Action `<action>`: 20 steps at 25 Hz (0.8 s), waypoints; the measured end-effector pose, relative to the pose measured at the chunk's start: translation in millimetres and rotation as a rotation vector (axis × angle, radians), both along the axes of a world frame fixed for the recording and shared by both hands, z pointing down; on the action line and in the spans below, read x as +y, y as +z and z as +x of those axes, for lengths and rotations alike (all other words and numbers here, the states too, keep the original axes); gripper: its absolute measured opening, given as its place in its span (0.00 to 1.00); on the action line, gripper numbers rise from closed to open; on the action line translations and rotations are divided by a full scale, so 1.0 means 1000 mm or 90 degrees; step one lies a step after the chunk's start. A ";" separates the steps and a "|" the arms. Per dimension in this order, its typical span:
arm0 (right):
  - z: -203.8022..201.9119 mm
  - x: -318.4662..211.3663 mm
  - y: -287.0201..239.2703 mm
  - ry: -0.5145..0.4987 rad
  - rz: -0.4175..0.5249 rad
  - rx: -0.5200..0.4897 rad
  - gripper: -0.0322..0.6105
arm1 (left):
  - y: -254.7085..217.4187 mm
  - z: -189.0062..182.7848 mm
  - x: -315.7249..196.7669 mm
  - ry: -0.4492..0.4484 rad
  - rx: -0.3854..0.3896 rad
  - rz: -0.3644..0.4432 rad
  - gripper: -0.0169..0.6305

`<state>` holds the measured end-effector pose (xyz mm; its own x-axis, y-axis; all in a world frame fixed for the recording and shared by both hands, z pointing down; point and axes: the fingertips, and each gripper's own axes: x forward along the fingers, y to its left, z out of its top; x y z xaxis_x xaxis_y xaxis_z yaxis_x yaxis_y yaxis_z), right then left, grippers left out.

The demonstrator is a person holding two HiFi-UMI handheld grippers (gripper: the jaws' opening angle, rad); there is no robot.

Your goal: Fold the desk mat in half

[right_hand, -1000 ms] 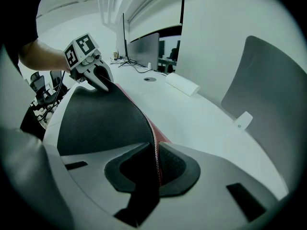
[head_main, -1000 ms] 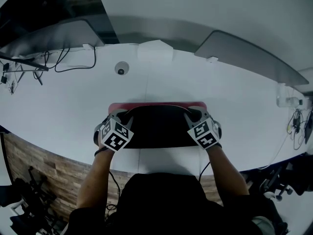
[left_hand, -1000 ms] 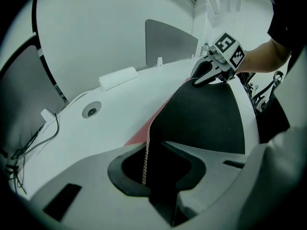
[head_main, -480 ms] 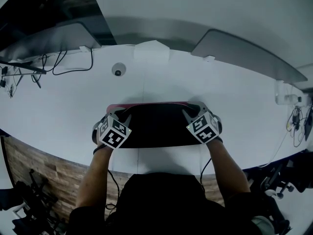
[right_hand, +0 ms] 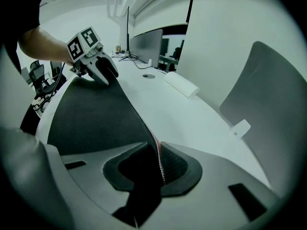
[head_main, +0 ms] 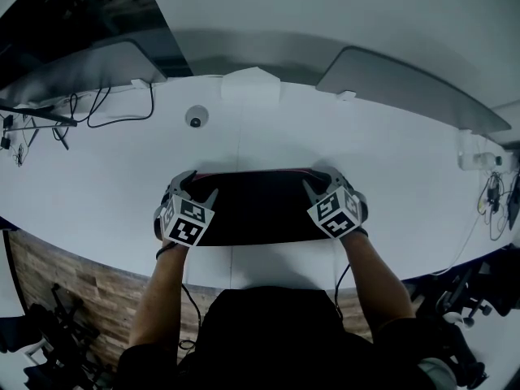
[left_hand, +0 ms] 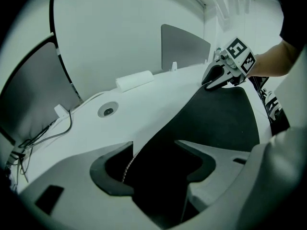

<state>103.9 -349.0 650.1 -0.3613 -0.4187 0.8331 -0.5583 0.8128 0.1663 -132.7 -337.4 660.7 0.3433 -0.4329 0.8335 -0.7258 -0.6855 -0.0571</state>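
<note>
Black desk mat (head_main: 260, 210), folded double, lies flat on the white worktop (head_main: 390, 161), close to its near edge and about midway along it. A thin pink line shows along the mat's far long edge.

Left gripper (head_main: 197, 187): at the mat's far left corner. Its jaws stand apart, having just been opening. The stitched edge of the mat passes between them, but the pads do not clamp it.

Right gripper (head_main: 322, 182): at the mat's far right corner. Its jaws are drawn close together and pinch the mat's stitched edge between the pads, and the dark mat surface runs away from them toward the other gripper.

Both grippers point steeply down at the worktop, each held by a bare forearm (head_main: 162, 287) reaching from the near edge.

Beyond the mat, toward the far edge of the worktop:
- a round cable port (head_main: 195, 120) is set into the surface, left of centre;
- a white block (head_main: 252, 85) rests at the far edge, near the middle;
- grey partition panels (head_main: 406, 88) stand behind the far edge on either side;
- dark cables (head_main: 114, 108) trail over the far left corner.
</note>
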 end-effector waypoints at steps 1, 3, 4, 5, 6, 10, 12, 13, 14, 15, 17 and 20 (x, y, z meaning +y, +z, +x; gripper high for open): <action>0.000 0.000 0.000 0.001 0.004 0.000 0.17 | 0.000 -0.001 -0.001 -0.006 0.002 0.004 0.41; 0.000 0.000 0.000 0.003 0.007 0.000 0.16 | -0.001 -0.004 -0.003 -0.017 -0.001 0.012 0.44; -0.001 0.000 0.000 0.004 0.005 0.000 0.16 | -0.001 -0.006 -0.003 -0.023 -0.004 0.017 0.47; -0.001 0.000 0.000 0.004 0.001 0.000 0.16 | -0.001 -0.008 -0.004 -0.029 -0.006 0.021 0.49; -0.001 -0.001 0.001 0.005 -0.002 0.001 0.17 | -0.002 -0.010 -0.005 -0.035 -0.007 0.026 0.51; -0.001 -0.001 0.001 0.005 -0.007 0.001 0.18 | -0.003 -0.018 -0.010 -0.060 -0.011 0.048 0.62; -0.001 -0.002 0.001 0.004 -0.002 0.001 0.19 | -0.003 -0.019 -0.011 -0.063 -0.011 0.055 0.64; -0.001 -0.002 0.000 0.002 0.003 0.001 0.20 | -0.003 -0.019 -0.010 -0.063 -0.009 0.056 0.64; -0.002 -0.002 -0.002 0.000 0.011 -0.002 0.22 | -0.003 -0.020 -0.010 -0.064 -0.007 0.058 0.64; -0.001 -0.004 -0.004 0.001 0.020 -0.008 0.23 | -0.004 -0.020 -0.010 -0.064 -0.008 0.061 0.64; 0.001 -0.008 -0.009 0.013 0.043 -0.026 0.23 | -0.006 -0.020 -0.011 -0.063 -0.011 0.071 0.64; 0.008 -0.016 -0.025 0.039 0.085 -0.039 0.24 | -0.015 -0.020 -0.010 -0.074 0.003 0.087 0.64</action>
<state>111.7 -365.2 625.4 -0.3802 -0.5475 0.7454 -0.6190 0.7495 0.2348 -152.7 -347.8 645.4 0.2879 -0.5793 0.7626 -0.8005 -0.5826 -0.1404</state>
